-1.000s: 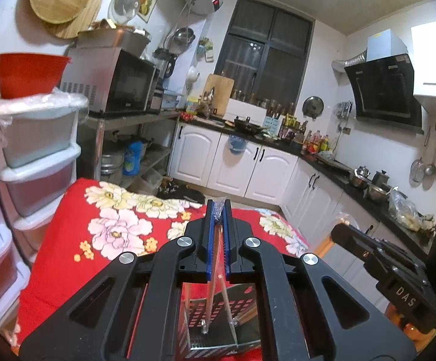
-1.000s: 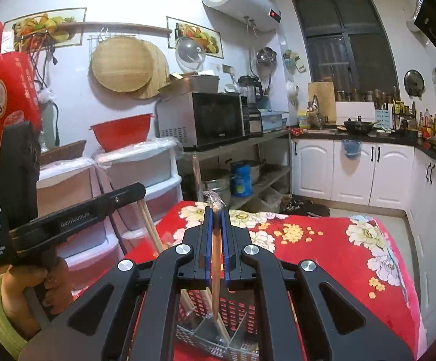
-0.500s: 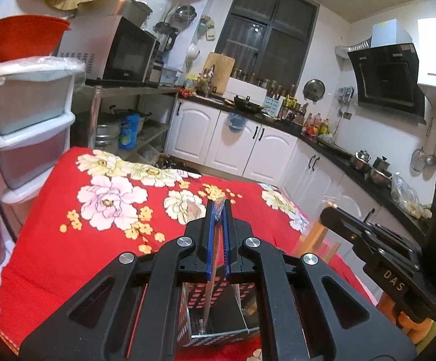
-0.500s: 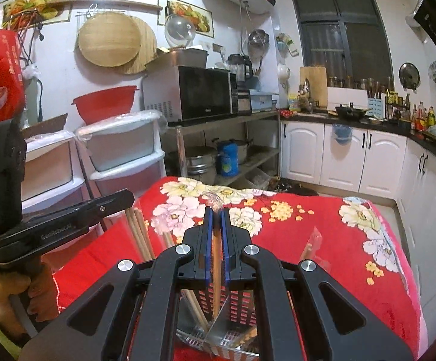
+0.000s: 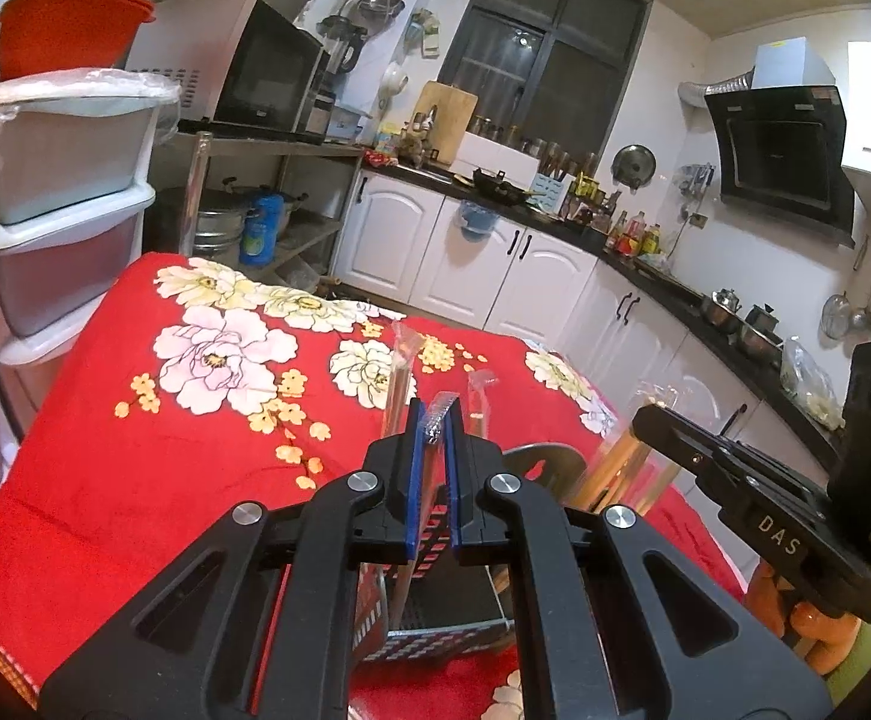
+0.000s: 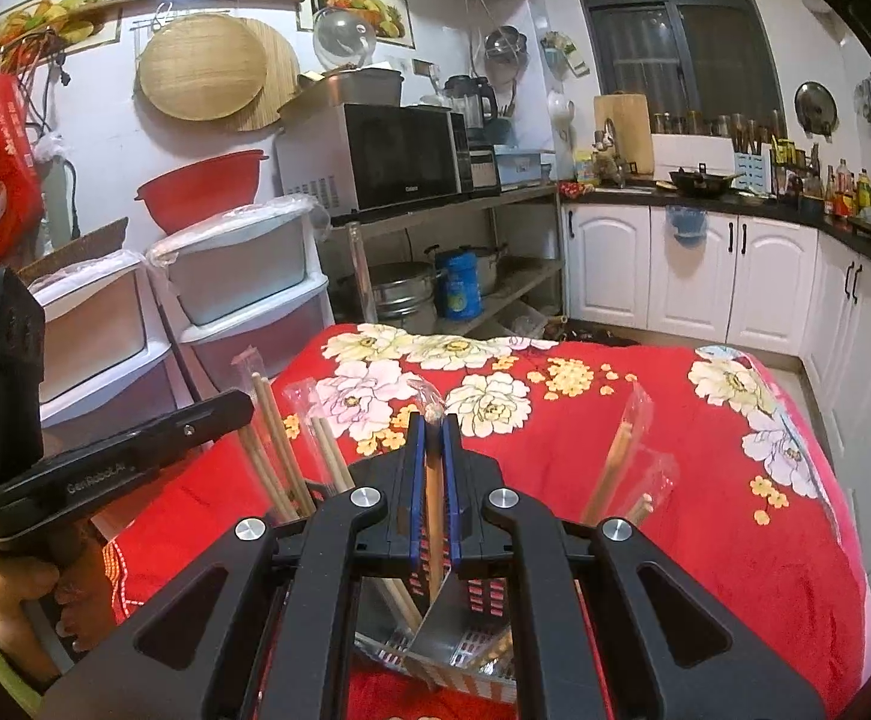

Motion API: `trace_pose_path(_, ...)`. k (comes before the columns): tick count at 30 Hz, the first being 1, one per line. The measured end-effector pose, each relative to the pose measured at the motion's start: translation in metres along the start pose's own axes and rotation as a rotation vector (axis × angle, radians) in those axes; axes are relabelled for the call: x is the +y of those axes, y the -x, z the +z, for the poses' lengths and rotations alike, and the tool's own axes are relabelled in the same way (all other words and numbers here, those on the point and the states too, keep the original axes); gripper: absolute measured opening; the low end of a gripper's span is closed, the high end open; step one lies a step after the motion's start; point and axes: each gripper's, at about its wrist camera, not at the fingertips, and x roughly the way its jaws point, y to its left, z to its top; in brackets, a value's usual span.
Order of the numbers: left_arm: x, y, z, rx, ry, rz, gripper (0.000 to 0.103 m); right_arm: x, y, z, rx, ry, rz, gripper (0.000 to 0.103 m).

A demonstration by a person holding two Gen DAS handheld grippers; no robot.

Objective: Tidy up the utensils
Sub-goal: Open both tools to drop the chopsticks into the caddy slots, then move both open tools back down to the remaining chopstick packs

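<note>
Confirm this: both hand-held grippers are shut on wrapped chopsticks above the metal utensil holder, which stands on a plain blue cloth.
Not quite. The cloth is red with a flower print, as the right wrist view shows. The rest holds: the left hand-held gripper and right hand-held gripper each clamp wrapped chopsticks above the metal utensil holder.

The tablecloth [image 6: 645, 450] was plush red cloth printed with flowers. The utensil holder [image 6: 465, 648] was perforated, shiny metal. The chopsticks [image 6: 273, 438] were pale, matt wood, some in clear glossy plastic sleeves [image 6: 633, 420]. Both grippers were matt black plastic with blue pads [image 5: 414, 480]. The cabinets [image 5: 465, 258] looked glossy white.
</note>
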Motion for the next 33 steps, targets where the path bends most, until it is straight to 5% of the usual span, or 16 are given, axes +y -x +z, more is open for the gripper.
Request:
trace_pose_path(5, 0.001, 0.004, -0.002, 0.011, 0.007, 0.004, 0.004, -0.005, 0.003, -0.005, 0.019, -0.019, 0.002, 0.027)
trace_pose_path(24, 0.001, 0.035, -0.023, 0.012, 0.027, 0.004, 0.057, -0.005, 0.03, -0.026, 0.044, -0.017, 0.001, 0.056)
trace_pose_path(33, -0.001, 0.055, -0.03, 0.0, 0.019, 0.021, 0.073, 0.0, 0.051, -0.033, 0.031, -0.015, -0.013, 0.067)
